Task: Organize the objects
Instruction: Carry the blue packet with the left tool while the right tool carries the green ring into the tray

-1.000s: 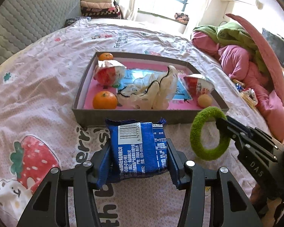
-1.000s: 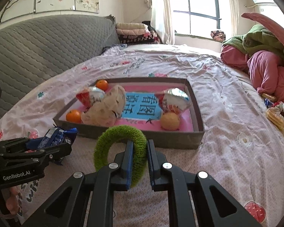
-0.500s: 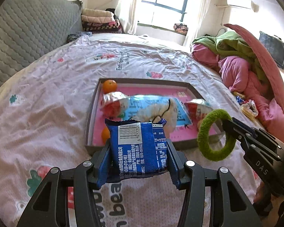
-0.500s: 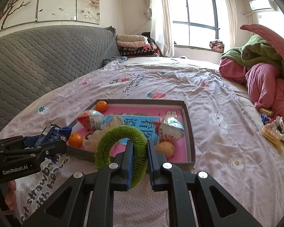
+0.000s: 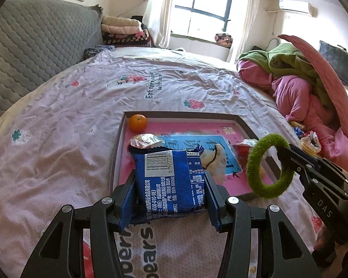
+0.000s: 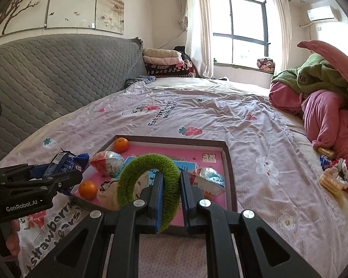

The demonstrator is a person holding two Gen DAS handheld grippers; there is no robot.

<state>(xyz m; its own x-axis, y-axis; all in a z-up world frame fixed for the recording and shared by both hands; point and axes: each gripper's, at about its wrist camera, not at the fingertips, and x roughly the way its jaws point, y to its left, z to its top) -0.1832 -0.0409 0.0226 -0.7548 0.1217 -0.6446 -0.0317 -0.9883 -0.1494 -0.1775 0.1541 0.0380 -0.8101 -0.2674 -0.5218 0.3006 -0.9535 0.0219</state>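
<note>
Blue foil is what I hold in the left hand-held gripper (image 5: 170,205): the snack packet (image 5: 168,180) sits clamped by its sides between the two pads, barcode face up, in the air over the near edge of the tray (image 5: 244,125). The right hand-held gripper (image 6: 170,200) is closed on the green fuzzy ring (image 6: 148,183), pinching one side so the loop stands upright above the tray's near edge. The tray lies on the bed (image 5: 58,139) and already holds two oranges, foil-wrapped snacks and a plush toy. To place well, I carry each item over bare pink floor, the ring toward the far right corner, and lower it before I release, so nothing lands on the toy.
</note>
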